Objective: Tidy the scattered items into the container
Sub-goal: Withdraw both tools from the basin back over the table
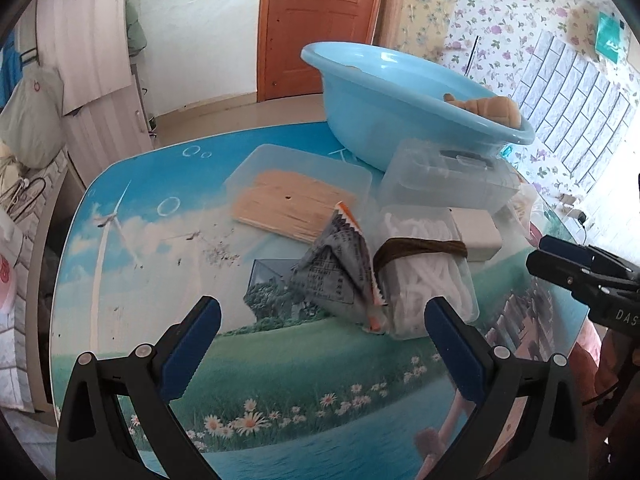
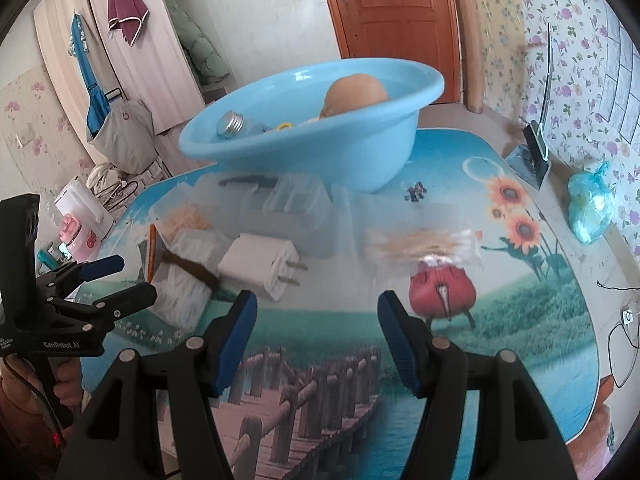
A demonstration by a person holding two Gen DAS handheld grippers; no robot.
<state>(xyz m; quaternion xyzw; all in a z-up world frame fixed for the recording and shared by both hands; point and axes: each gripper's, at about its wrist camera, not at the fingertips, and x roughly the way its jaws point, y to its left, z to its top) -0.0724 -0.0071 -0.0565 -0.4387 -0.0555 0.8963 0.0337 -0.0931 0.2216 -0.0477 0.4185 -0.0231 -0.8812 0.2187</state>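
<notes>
The tub already holds a bulb and toys. A plug, a packet and boxes wait on the desk. Both tongs are spread and empty.

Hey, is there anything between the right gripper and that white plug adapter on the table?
Nothing visible. The right gripper is open and empty, and the white plug adapter lies just beyond its left finger with bare table between. The clear box of white strips sits beside the adapter, not in front.

"GenRobot.AI" – on left gripper body; "DAS" – partial, on right gripper.
</notes>
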